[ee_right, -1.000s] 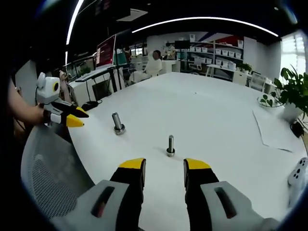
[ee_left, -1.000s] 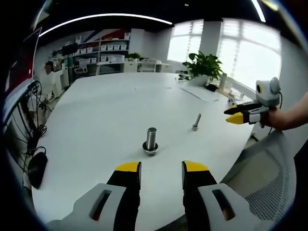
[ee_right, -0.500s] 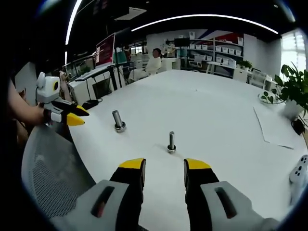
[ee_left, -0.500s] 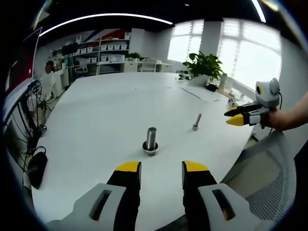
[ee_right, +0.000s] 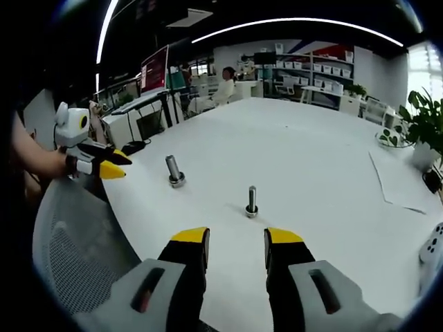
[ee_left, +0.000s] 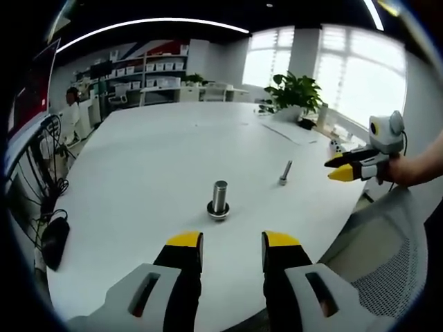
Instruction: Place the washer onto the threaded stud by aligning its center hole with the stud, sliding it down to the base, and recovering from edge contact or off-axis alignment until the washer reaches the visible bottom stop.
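On the white table [ee_left: 152, 159] a thick metal stud [ee_left: 219, 199] stands upright with a ring at its base. A thin threaded stud [ee_left: 284, 172] stands further right. My left gripper [ee_left: 232, 242] hovers open just short of the thick stud, nothing between its yellow tips. In the right gripper view the thin stud [ee_right: 252, 201] rises ahead of my open, empty right gripper [ee_right: 236, 238], and the thick stud [ee_right: 174, 171] is to its left. The right gripper [ee_left: 344, 166] hangs past the table's edge, as does the left gripper [ee_right: 104, 162]. I cannot make out a loose washer.
A grey mesh chair back [ee_left: 387, 263] sits under the table's near edge, also seen as the chair back [ee_right: 76, 256]. A paper sheet [ee_right: 398, 187] and potted plant [ee_left: 297, 93] lie at the far side. A person [ee_right: 225, 83] sits at distant desks.
Both views have drifted slightly with the hands. The two studs stay where they were, and both grippers keep the same opening.
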